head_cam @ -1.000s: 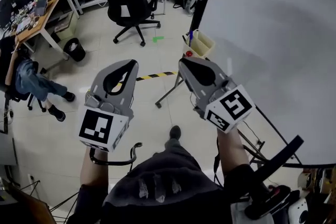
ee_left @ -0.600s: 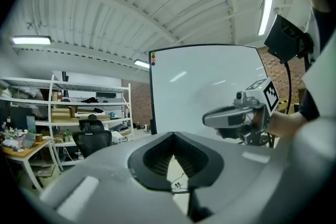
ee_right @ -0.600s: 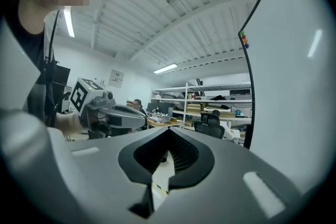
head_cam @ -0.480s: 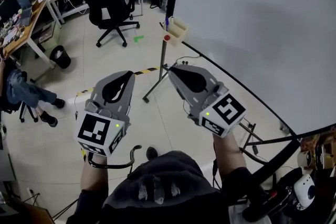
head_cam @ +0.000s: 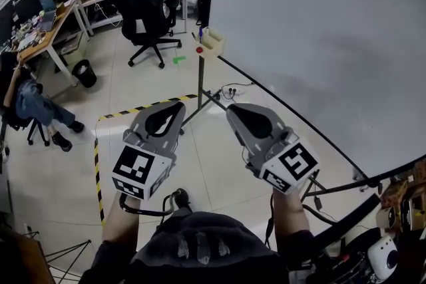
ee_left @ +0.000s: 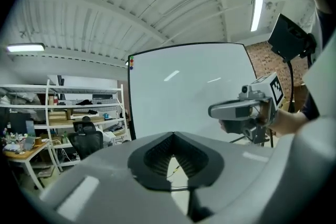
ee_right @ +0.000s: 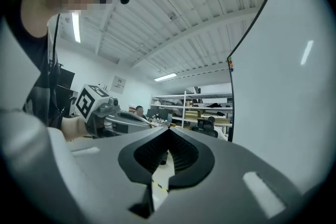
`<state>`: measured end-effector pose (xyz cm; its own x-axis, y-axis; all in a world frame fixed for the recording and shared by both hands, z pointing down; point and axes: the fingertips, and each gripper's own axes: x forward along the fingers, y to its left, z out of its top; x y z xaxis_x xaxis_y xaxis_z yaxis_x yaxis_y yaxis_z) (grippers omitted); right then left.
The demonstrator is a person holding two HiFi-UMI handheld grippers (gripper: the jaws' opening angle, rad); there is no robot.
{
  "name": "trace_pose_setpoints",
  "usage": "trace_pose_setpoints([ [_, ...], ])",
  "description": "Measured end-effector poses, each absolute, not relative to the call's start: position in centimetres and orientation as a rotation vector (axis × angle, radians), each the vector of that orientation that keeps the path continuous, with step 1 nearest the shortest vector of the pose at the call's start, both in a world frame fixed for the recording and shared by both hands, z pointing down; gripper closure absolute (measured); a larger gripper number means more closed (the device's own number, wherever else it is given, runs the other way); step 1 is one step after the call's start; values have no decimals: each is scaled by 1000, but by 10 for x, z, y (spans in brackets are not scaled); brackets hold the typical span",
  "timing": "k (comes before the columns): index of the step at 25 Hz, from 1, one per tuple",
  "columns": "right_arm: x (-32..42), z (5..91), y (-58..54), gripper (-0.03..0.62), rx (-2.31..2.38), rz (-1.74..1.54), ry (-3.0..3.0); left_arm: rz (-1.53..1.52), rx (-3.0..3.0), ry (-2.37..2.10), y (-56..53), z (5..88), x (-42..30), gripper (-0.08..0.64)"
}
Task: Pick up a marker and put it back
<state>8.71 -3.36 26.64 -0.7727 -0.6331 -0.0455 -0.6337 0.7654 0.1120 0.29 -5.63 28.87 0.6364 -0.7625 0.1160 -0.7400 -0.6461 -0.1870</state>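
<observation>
The grey left gripper and the grey right gripper were held side by side above the pale tiled floor. Each had its fingers closed together with nothing between them. The blue marker stood in a small beige holder at the corner of the large whiteboard, well apart from both grippers.
</observation>
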Motion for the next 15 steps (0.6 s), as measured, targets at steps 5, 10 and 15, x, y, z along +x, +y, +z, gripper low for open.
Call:
trace_pose_setpoints([
  [5, 145, 277, 27, 592, -1050, 157, 2934, -263, -2716, 1294, 12, 289, 53, 554],
  [10, 185, 284, 64, 592, -1078, 76, 2905, -361, -2711, 1293, 58, 298, 89, 554],
  [15, 197, 284, 77, 592, -1080, 31, 2882, -396, -2704, 1325, 77, 299, 91, 554],
])
